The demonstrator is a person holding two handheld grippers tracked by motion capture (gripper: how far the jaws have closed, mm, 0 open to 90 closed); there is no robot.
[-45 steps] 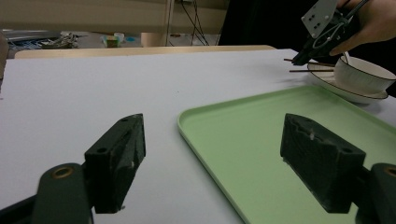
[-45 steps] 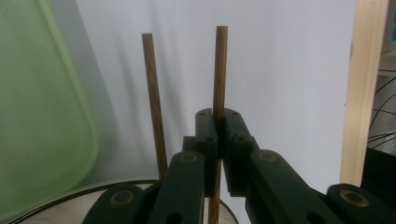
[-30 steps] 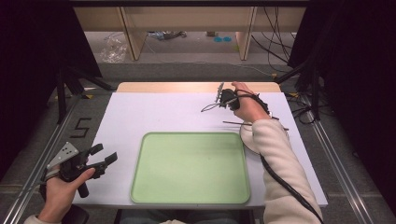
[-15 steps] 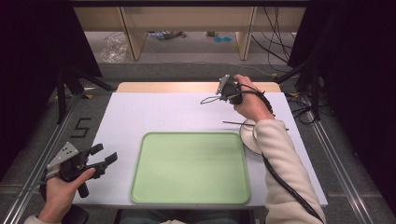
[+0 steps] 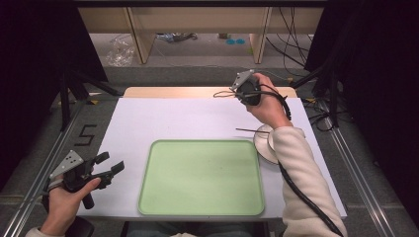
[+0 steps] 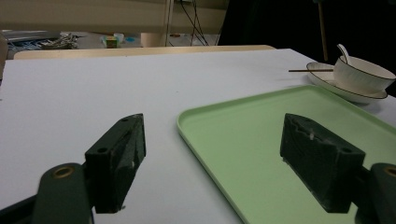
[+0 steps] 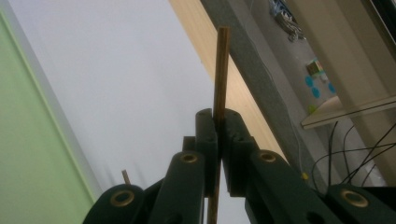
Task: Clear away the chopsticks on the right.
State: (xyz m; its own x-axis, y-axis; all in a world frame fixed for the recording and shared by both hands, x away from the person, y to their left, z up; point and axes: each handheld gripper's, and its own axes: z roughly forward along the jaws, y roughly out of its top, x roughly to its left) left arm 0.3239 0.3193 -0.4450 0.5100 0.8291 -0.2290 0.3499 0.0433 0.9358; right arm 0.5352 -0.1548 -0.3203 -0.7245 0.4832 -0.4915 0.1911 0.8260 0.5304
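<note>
On the white table (image 5: 163,118), my right gripper (image 7: 218,140) pinches one chopstick (image 7: 220,70); probably I should keep it level toward the tray (image 5: 197,177). My left gripper (image 6: 219,158) waits, spread.

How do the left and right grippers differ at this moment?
The left gripper has its jaws wide apart with nothing between them; the right gripper is shut on a thin wooden stick. In the high view the left sits near the table's near-left corner, the right over the far edge. Both have dark jaws and are hand-held.
</note>
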